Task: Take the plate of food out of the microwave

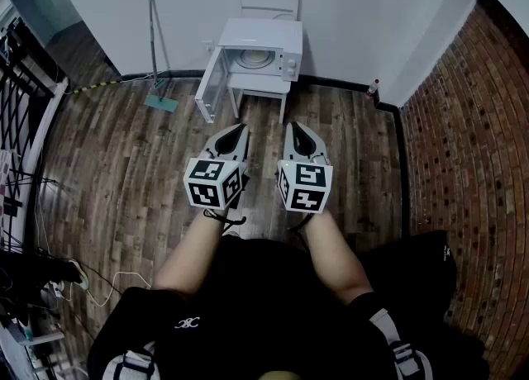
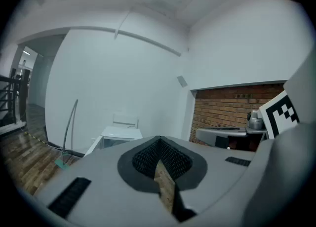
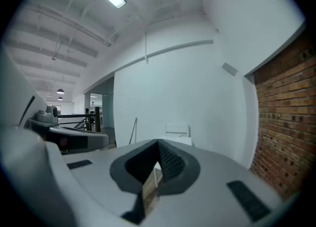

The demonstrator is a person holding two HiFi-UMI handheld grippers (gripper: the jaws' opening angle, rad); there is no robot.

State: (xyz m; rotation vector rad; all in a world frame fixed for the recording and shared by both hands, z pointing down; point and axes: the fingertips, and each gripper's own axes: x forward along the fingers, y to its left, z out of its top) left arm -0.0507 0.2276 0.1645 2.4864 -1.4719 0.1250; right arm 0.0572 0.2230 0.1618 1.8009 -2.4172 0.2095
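Observation:
A white microwave [image 1: 263, 46] stands on a small white table [image 1: 258, 86] against the far wall, its door [image 1: 210, 85] swung open to the left. Inside lies a pale plate [image 1: 250, 59]; the food on it is too small to make out. My left gripper [image 1: 238, 132] and right gripper [image 1: 296, 130] hover side by side over the wood floor, well short of the table, both pointing at the microwave. Each is shut with nothing held. The left gripper [image 2: 159, 144] sees the microwave [image 2: 117, 134] low and far ahead. Past the right gripper [image 3: 159, 151] only its top [image 3: 174, 133] shows.
A long-handled mop [image 1: 154, 44] leans on the wall left of the microwave, green head [image 1: 161, 105] on the floor. A small bottle [image 1: 374, 87] stands in the corner by the brick wall [image 1: 471, 147]. Cables and a black rack [image 1: 21, 122] line the left edge.

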